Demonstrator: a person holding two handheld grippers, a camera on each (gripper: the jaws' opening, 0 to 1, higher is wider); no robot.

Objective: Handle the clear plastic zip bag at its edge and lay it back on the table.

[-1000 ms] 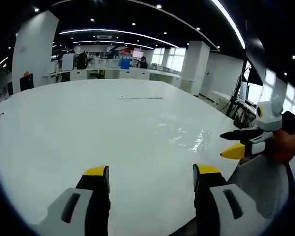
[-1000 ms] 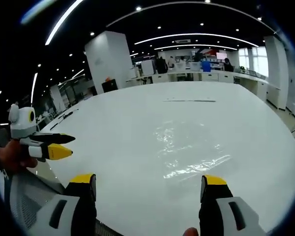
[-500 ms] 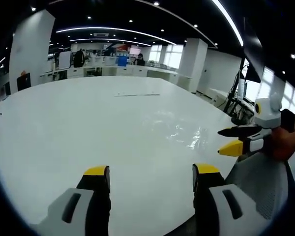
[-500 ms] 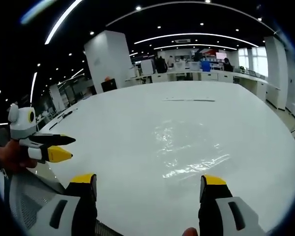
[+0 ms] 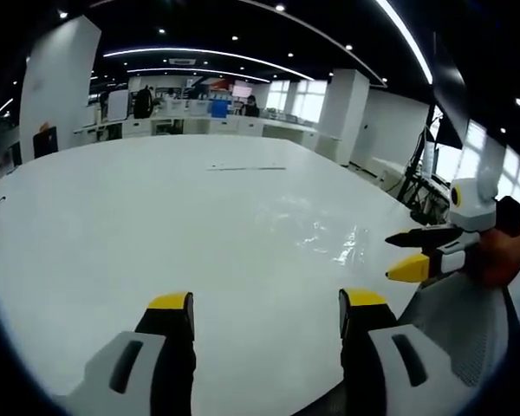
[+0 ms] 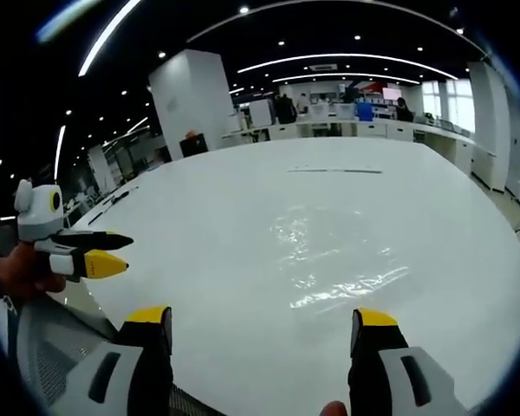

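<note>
The clear zip bag (image 6: 334,260) lay flat on the white table (image 6: 243,217), in the middle of the right gripper view, and toward the centre right of the left gripper view (image 5: 329,238). The right gripper (image 6: 265,322) stood wide open and empty at the bottom of its view, near the table edge. The left gripper (image 5: 267,305) was likewise spread wide, holding nothing, above the table's near edge.

A wide white table (image 6: 243,217) is carrying a clear bag (image 6: 338,260), which is lying flat near its middle. Far across the table, a thin strip (image 5: 247,168) is lying flat.
</note>
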